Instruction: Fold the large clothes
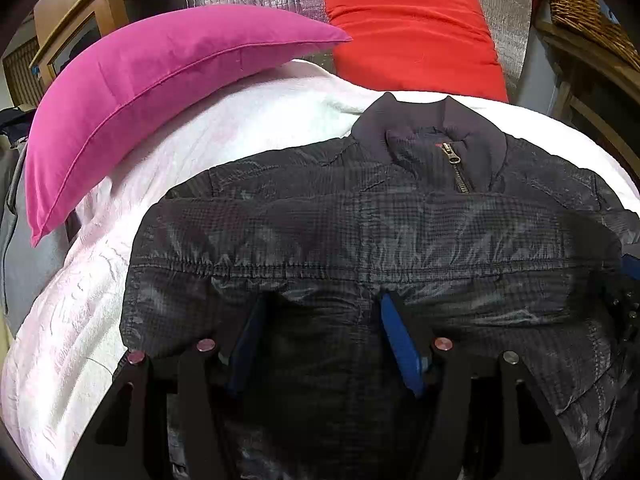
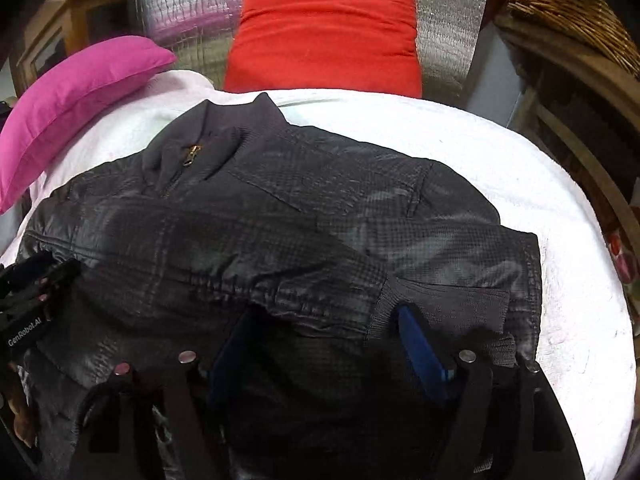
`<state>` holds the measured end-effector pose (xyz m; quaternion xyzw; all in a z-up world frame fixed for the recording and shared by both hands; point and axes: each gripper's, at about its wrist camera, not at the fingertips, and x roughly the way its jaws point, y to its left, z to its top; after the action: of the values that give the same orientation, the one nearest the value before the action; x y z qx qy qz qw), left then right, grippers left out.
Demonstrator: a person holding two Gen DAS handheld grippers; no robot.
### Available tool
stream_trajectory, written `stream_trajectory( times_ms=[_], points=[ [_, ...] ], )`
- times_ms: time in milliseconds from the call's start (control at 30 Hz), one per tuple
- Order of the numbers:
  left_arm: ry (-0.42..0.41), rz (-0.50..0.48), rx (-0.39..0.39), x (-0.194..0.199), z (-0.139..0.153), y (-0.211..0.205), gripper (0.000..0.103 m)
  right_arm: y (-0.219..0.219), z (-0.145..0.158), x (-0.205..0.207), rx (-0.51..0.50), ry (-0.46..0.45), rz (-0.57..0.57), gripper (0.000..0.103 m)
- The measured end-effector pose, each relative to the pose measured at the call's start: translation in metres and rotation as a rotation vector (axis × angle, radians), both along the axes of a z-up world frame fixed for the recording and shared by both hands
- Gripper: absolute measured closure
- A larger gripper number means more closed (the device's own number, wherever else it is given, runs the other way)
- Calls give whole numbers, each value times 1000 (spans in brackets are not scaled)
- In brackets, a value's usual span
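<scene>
The dark checked quilted zip jacket (image 1: 360, 232) lies collar at twelve o'clock on the white bedspread (image 1: 200, 140), long axis crosswise. Left gripper (image 1: 320, 344) and right gripper (image 2: 328, 344) both splayed apart, apparently straddling the lower hem.

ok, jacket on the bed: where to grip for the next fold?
Probably the hem of the jacket, from the near side. That edge lies nearest both grippers, left gripper and right gripper, whose jaws stand apart over it; the collar points away toward the red cushion.
</scene>
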<state>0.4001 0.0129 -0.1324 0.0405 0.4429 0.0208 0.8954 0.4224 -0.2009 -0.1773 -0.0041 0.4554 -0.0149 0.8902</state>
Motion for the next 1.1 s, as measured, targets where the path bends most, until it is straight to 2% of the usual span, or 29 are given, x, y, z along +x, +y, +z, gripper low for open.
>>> stream_trajectory(
  times_ms=[233,367,467,567,667,733,800,967,1000,1033,1067,1100],
  points=[
    [-10,14,-5,-1,10,-4,40,-13,6,15,80,14,29,22],
    [-63,12,-4,-14,27,-8,41,-36,30,0,231,-53,42,21],
    [-116,-10,-65,-24,46,-17,41,-64,52,-8,294,-125,27,20],
    [-157,-68,-110,-31,57,-37,38,-102,61,-1,312,-147,-35,16],
    [-113,-156,-119,-27,46,-65,38,-142,51,19,306,-104,-138,16],
    [-63,-182,-80,-24,28,-80,38,-169,38,34,342,-58,-201,16],
    [-9,-185,-73,-20,10,-83,38,-181,25,48,394,-14,-192,16],
    [-23,-189,-53,-23,2,-86,37,-181,2,77,403,86,-129,17],
    [-21,-190,-50,-22,1,-87,37,-178,-7,85,429,134,-109,23],
    [-23,-192,-49,-23,0,-87,36,-169,-8,90,403,144,-89,30],
    [-26,-194,-47,-22,-1,-88,36,-164,-5,91,363,129,-69,59],
    [-33,-197,-42,-22,-2,-88,36,-157,-1,92,365,141,-39,77]
  ],
)
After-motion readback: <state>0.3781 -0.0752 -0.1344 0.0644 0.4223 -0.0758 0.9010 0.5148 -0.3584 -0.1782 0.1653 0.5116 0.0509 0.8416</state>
